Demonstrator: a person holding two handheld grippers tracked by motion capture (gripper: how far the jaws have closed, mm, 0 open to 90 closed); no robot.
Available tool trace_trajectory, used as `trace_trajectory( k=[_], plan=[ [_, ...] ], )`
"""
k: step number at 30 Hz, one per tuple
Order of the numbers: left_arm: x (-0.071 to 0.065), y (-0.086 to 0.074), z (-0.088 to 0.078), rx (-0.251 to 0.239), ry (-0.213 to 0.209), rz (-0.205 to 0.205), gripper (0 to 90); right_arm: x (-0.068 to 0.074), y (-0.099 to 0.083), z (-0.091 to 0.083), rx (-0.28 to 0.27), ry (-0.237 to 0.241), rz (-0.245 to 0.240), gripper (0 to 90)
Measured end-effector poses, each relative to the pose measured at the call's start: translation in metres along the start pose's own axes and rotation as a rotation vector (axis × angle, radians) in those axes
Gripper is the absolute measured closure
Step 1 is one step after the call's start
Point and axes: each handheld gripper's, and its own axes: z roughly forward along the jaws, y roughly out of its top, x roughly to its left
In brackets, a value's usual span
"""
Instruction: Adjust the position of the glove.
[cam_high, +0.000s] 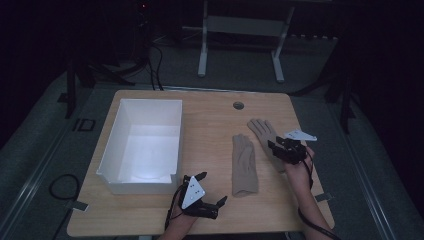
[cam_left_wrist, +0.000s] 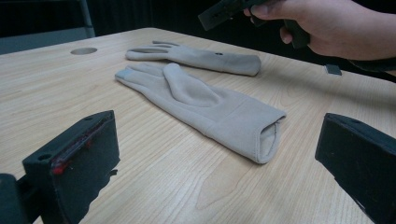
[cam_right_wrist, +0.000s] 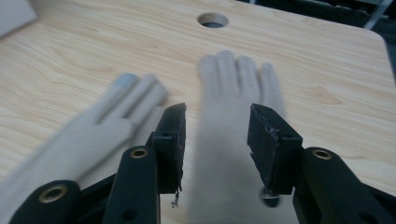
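Hovering over the far glove (cam_high: 262, 131), the right gripper (cam_high: 274, 146) has its jaws apart, and the right gripper view shows that glove (cam_right_wrist: 233, 135) lying flat on the table (cam_right_wrist: 327, 60) between and beneath the two black jaws, its fingers pointing away toward the round hole (cam_right_wrist: 213, 20); nothing is clamped, though whether the pads brush the cloth is lost in the blur. The high view adds what that close-up cannot: a white bin (cam_high: 145, 145) standing at the table's left, well apart from both gloves. The near glove (cam_high: 244, 165) lies just beside its partner, cuff toward the person. Over in the left gripper view, the left gripper (cam_left_wrist: 219, 163) sits low with its jaws spread wide and empty, the near glove's (cam_left_wrist: 205, 109) open cuff just ahead between them, untouched, and the right hand (cam_left_wrist: 322, 23) up above the far glove
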Motion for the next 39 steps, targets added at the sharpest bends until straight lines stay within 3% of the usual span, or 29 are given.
trace_trajectory(
  k=[7,16,23,26,32,36,39],
  plan=[
    [0.0,0.0,0.0,-0.001,0.001,-0.005,0.0,-0.025,0.002,0.011,0.028,0.026,0.004,52.8],
    [0.0,0.0,0.0,-0.001,0.005,0.0,0.0,-0.04,0.009,0.033,0.091,0.067,-0.041,52.0],
    [-0.001,0.0,0.0,-0.001,0.007,0.002,0.1,-0.045,0.016,0.052,0.108,0.096,-0.067,53.9],
    [-0.001,0.0,0.0,-0.001,0.009,0.003,0.0,-0.045,0.015,0.057,0.113,0.106,-0.052,54.0],
    [-0.001,0.0,0.0,-0.004,0.009,0.007,0.0,-0.045,-0.003,0.074,0.149,0.111,-0.036,54.4],
    [-0.001,0.0,0.0,-0.003,0.01,0.005,0.1,-0.048,-0.008,0.076,0.131,0.148,0.024,62.6],
    [-0.001,0.0,0.0,-0.003,0.01,0.005,0.1,-0.046,-0.008,0.076,0.133,0.161,0.035,75.5]
  ],
)
